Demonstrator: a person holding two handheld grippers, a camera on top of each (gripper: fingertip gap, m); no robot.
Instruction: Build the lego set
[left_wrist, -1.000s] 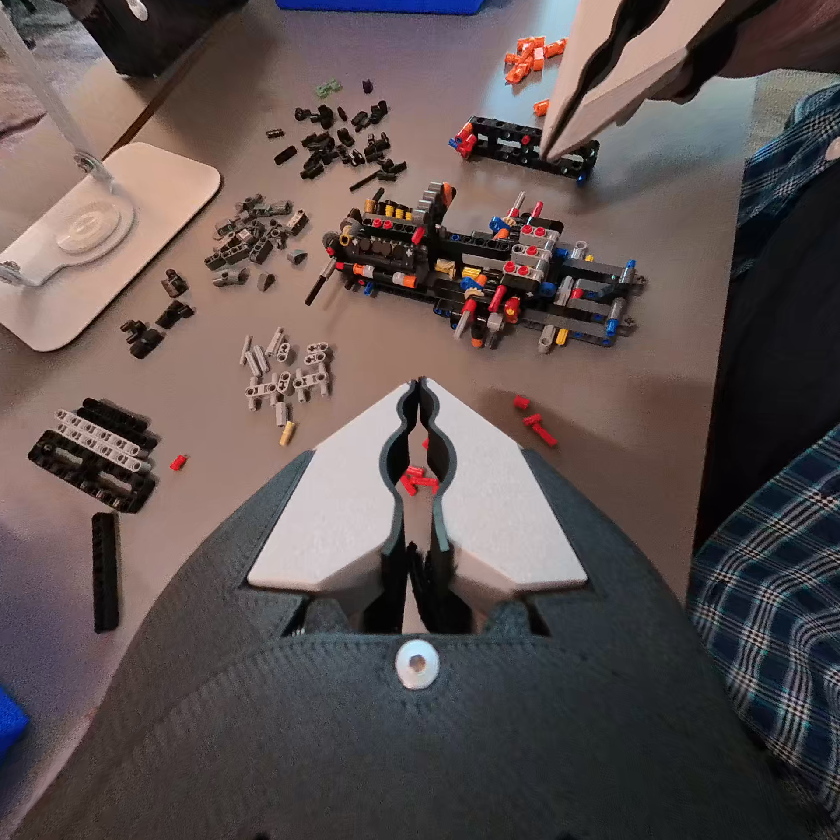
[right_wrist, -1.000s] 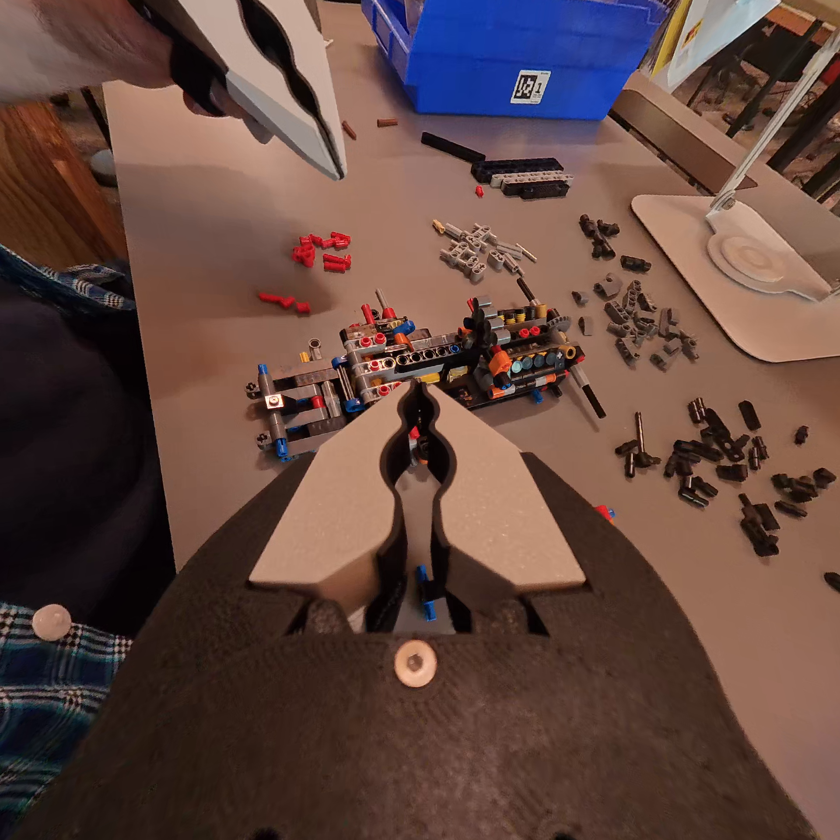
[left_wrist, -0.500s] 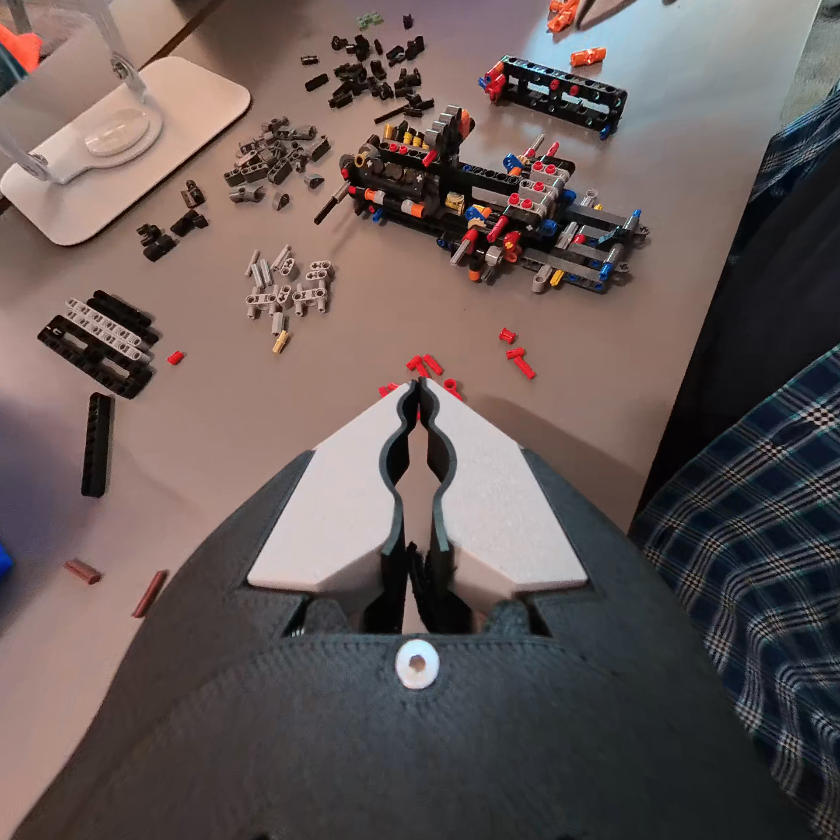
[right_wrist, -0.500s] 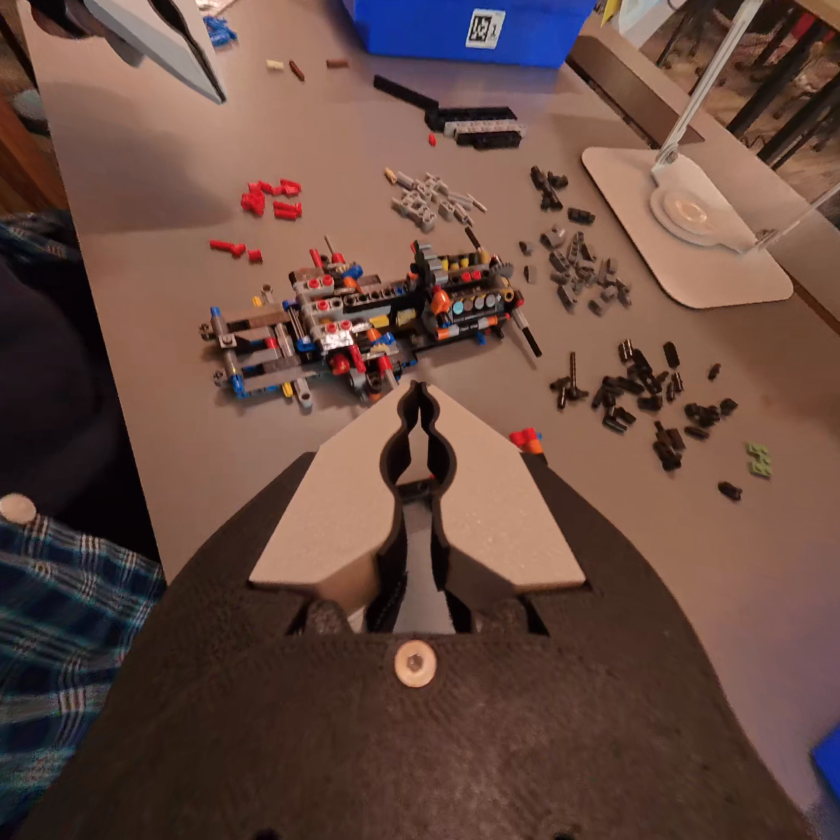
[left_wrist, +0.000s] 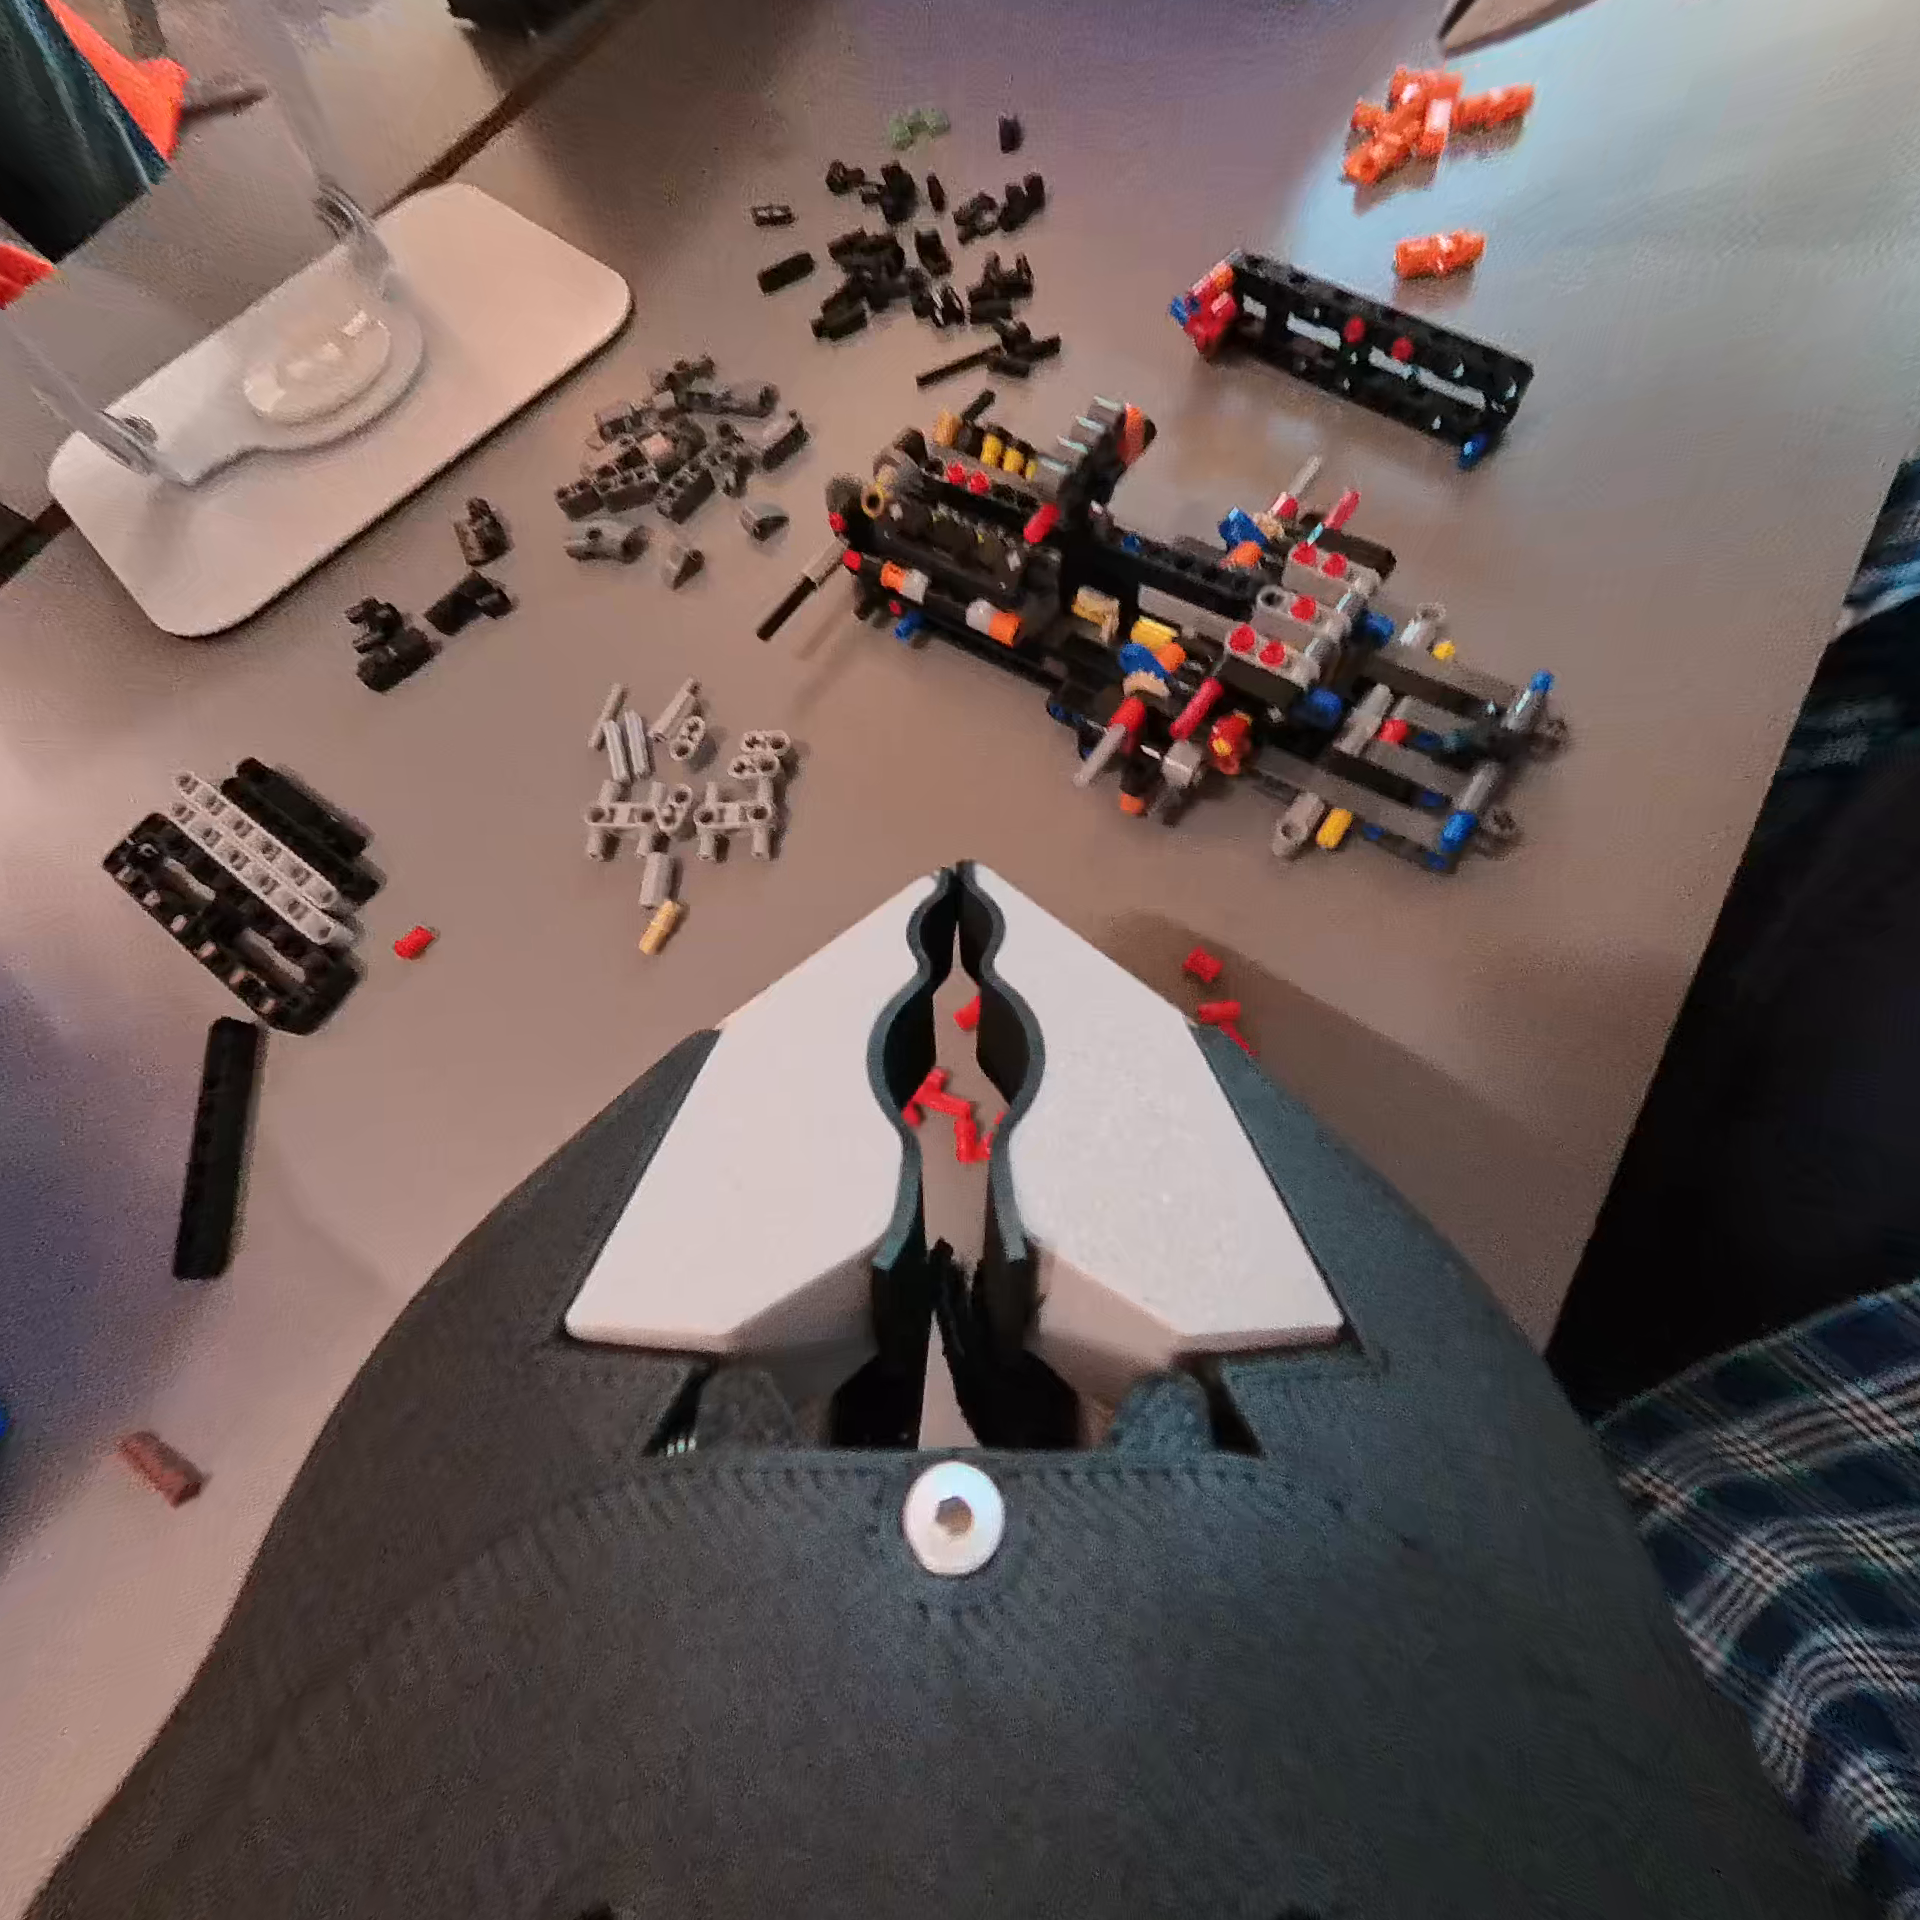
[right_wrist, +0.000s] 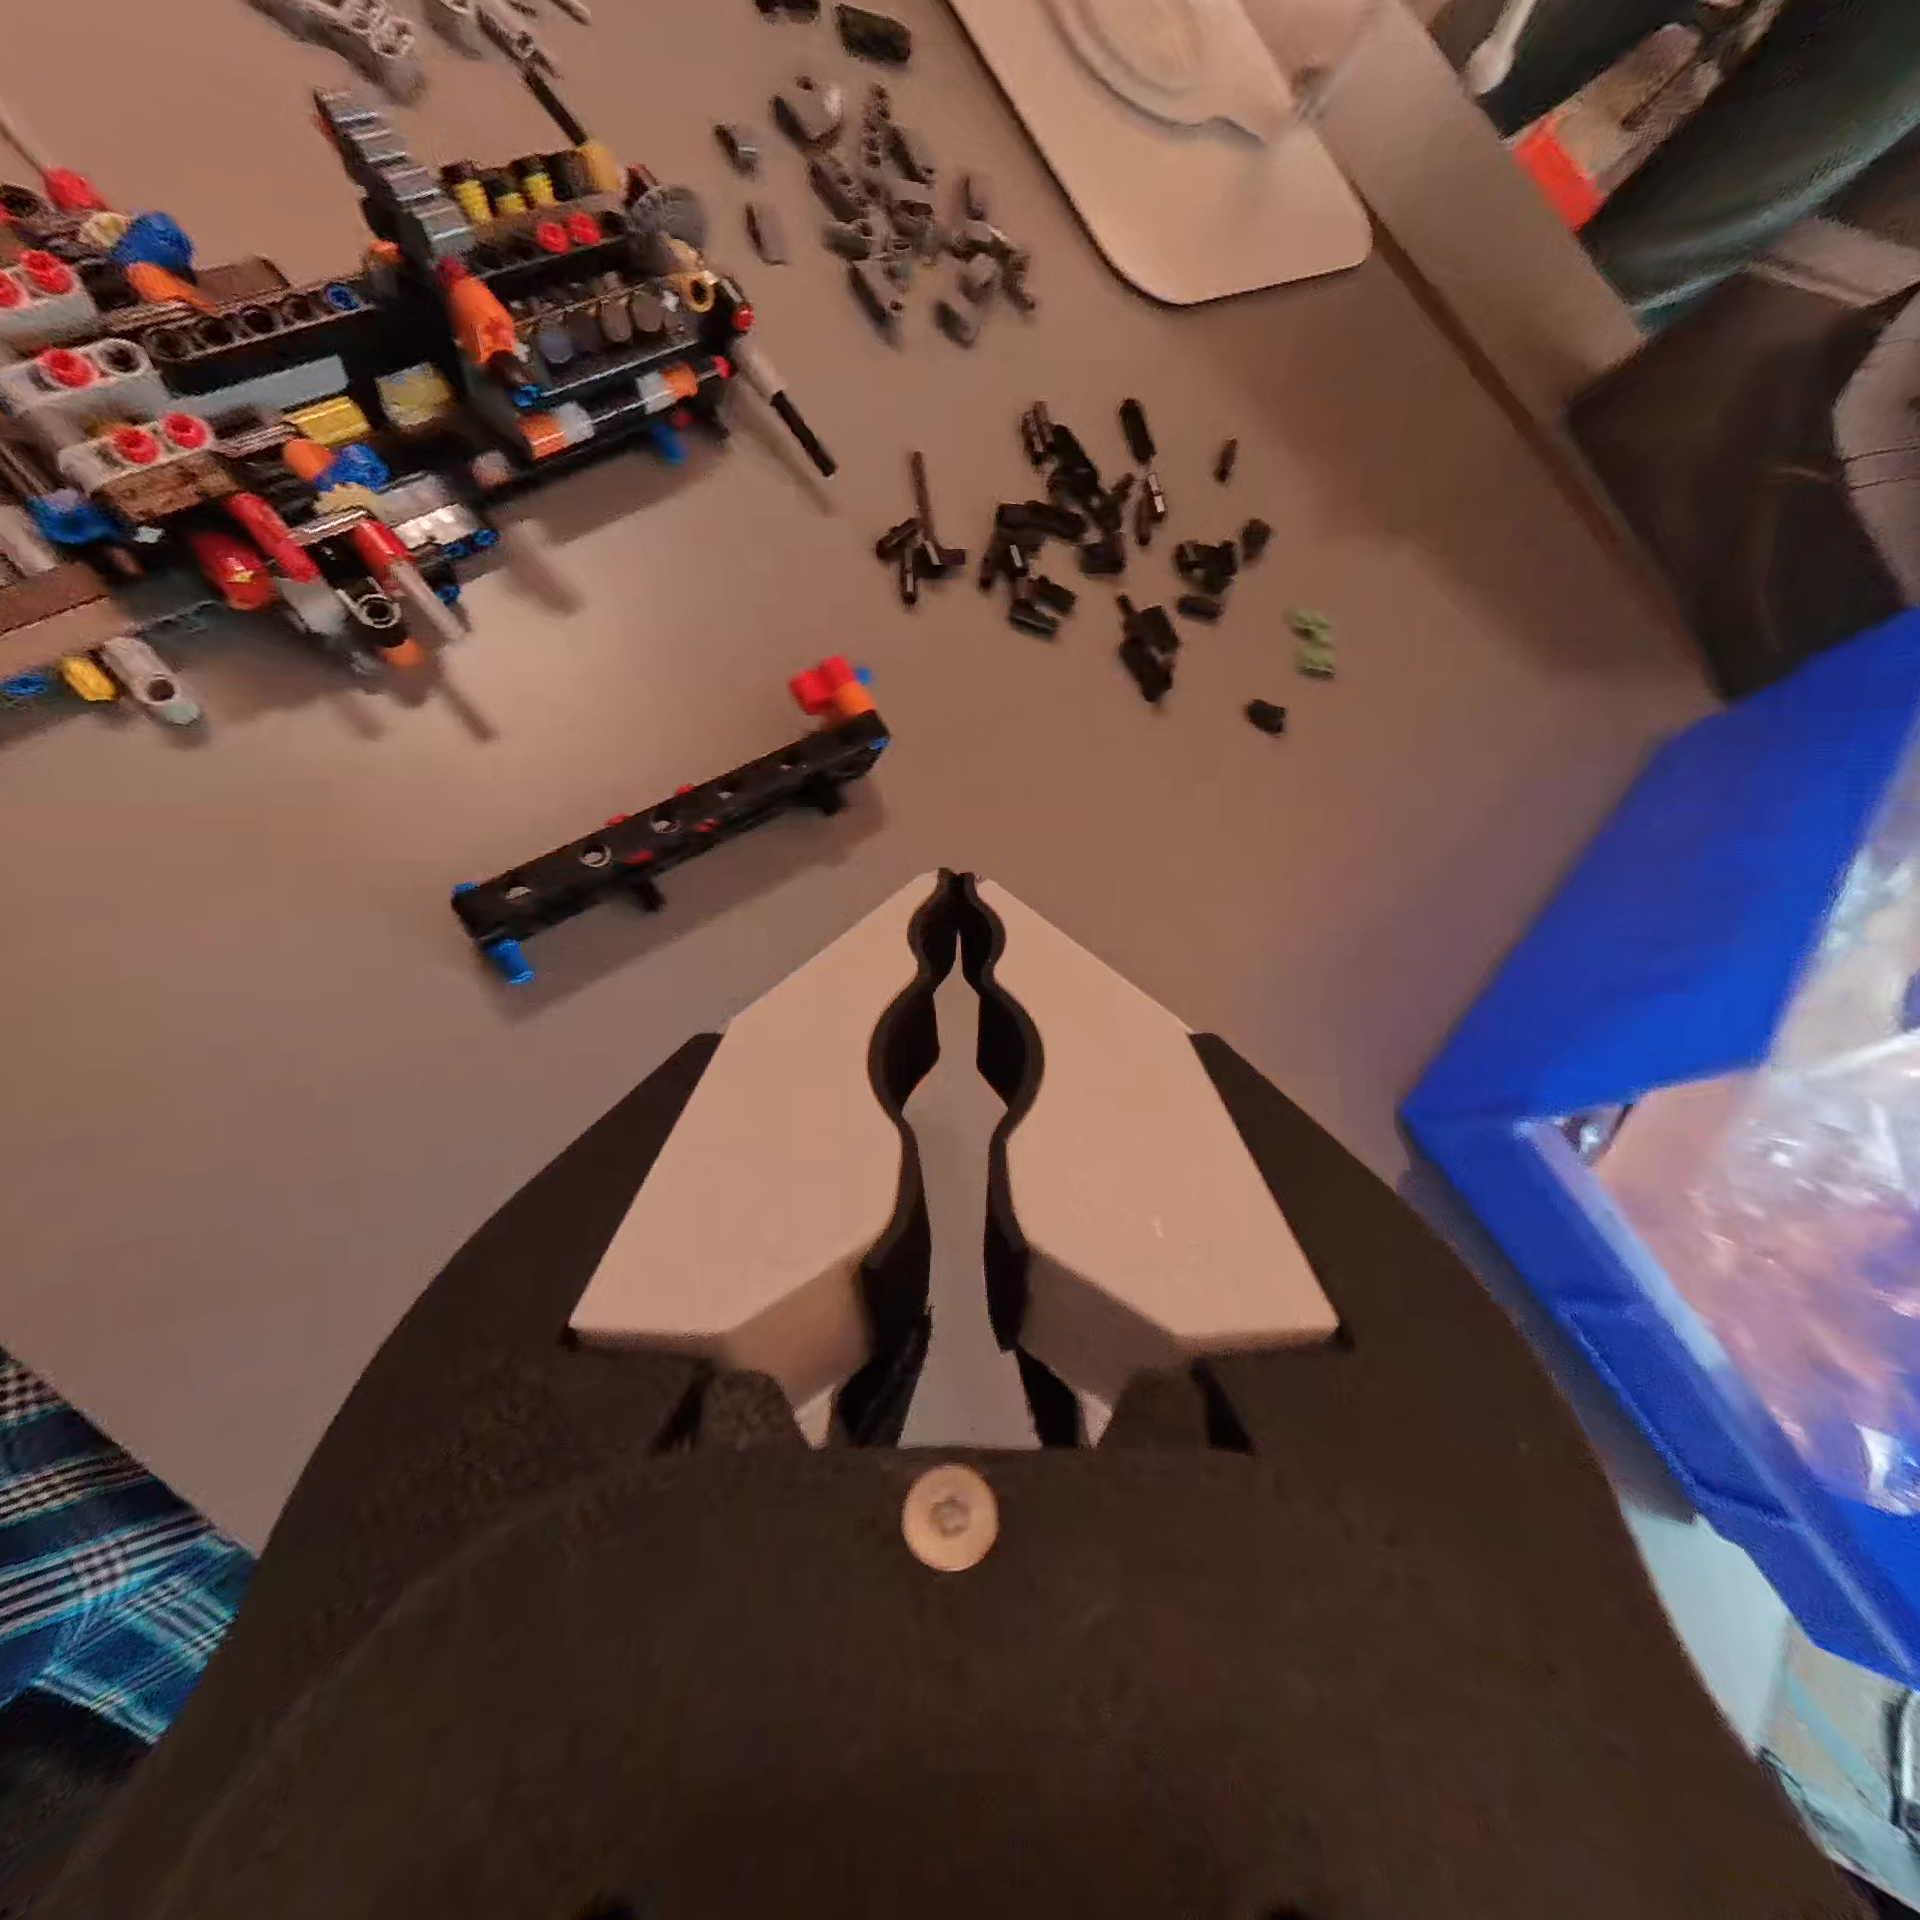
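both claws pressed together, empty. left gripper (left_wrist: 956, 878) hovers over red pins (left_wrist: 951, 1112); spread the tips, descend straight, pinch one pin. right gripper (right_wrist: 956, 883) idle near black beam (right_wrist: 675, 831).

A grey table (left_wrist: 499, 1091) carries a half-built lego chassis (left_wrist: 1174, 623) (loose pins scattered around it) and a blue bin (right_wrist: 1621, 997).

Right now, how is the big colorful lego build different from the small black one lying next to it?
The big lego chassis is far longer and wider than the small black beam assembly. The chassis mixes grey, black, red, blue, yellow and orange parts; the beam assembly is mostly black with a few red and blue pins. The chassis has a gear rack and axles sticking out; the beam assembly is a plain narrow frame. Both lie on the grey table, untouched by either gripper.
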